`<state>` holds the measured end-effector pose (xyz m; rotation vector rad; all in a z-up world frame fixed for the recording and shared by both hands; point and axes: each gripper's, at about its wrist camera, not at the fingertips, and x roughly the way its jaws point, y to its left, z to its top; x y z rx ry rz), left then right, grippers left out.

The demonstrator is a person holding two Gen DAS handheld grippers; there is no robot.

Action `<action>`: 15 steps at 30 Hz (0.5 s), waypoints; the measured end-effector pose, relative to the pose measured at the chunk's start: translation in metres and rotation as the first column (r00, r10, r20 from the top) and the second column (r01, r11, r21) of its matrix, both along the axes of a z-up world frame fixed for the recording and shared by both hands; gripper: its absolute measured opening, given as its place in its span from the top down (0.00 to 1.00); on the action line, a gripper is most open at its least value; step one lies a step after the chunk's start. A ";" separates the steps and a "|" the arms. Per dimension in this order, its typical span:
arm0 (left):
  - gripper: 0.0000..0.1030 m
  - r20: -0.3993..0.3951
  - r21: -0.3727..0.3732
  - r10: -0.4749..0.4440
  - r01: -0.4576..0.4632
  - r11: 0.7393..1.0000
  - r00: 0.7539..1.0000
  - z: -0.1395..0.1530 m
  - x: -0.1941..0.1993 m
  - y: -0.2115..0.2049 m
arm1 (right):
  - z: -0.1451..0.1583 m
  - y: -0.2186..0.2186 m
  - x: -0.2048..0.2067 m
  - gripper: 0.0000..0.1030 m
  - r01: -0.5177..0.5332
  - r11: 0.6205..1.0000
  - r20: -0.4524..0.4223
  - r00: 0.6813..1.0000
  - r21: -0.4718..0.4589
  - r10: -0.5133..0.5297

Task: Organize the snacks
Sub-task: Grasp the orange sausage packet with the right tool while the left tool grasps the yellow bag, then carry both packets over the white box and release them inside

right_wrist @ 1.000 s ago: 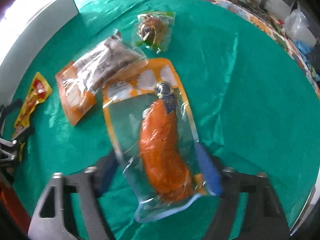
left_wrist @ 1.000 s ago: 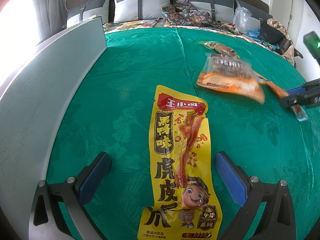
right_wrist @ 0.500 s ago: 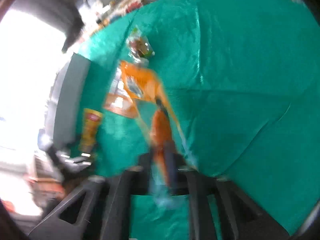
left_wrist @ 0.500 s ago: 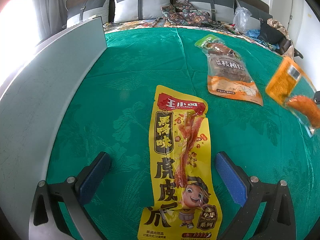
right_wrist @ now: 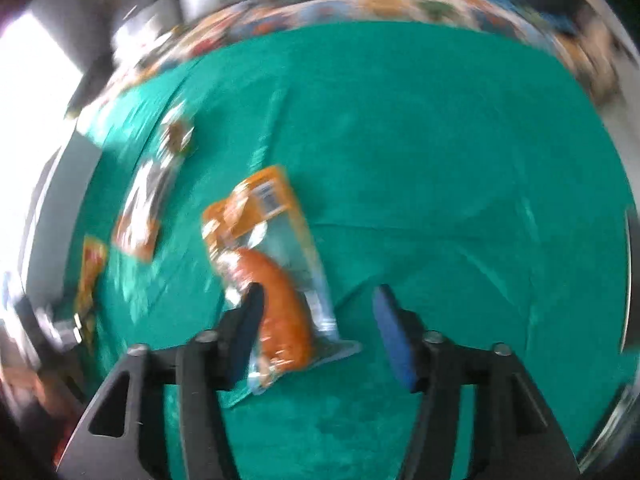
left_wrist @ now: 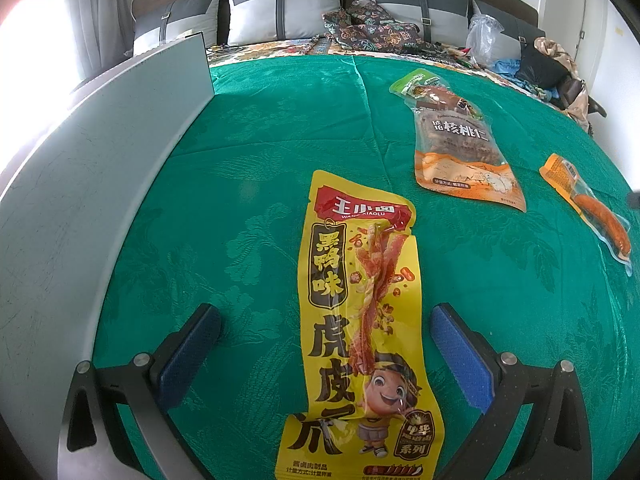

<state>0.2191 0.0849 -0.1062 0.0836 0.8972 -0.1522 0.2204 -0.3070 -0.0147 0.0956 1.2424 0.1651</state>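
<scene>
So, left wrist view: left gripper (left_wrist: 326,354) hangs over the green cloth (left_wrist: 260,152) w/ jaws spread wide, blue pads either side of the long yellow snack pack (left_wrist: 360,328), not pressing it. Pack lies flat, running lengthwise between the fingers, red banner at its far end. Grey panel (left_wrist: 100,168) stands along the cloth's left edge. Further off, right of centre: orange-bottomed walnut pack (left_wrist: 464,152), flat, w/ a small green-topped pack (left_wrist: 428,88) at its far end, overlapping or touching, can't tell which. Near the right edge a clear sausage pack (left_wrist: 588,208) w/ orange header lies on the cloth, well apart from the yellow one, near the walnut pack. Background: bed w/ grey pillows (left_wrist: 280,12), patterned cushions (left_wrist: 368,28), plastic bag (left_wrist: 482,36).

Right wrist view (blurred, motion smear): right gripper (right_wrist: 316,332) points steeply down at the cloth (right_wrist: 440,160); jaws are opening, clear gap between the blue pads. Sausage pack (right_wrist: 272,272) sits by the left finger (right_wrist: 248,328), which covers part of its edge; right finger is clear of it. Whether the left pad touches the wrapper, can't tell through the blur. Pack seems to lie on the cloth, orange header away from the camera. Left of it, smeared: walnut pack (right_wrist: 144,208), small pack (right_wrist: 178,134) beyond that, yellow pack (right_wrist: 90,276) near the left edge beside the other gripper's dark frame.
</scene>
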 end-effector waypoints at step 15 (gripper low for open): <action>0.67 -0.043 -0.097 -0.082 0.078 0.992 0.996 0.023 -0.034 0.004 | -0.020 0.023 -0.003 0.66 -0.027 0.999 -0.050 0.998 -0.032 0.026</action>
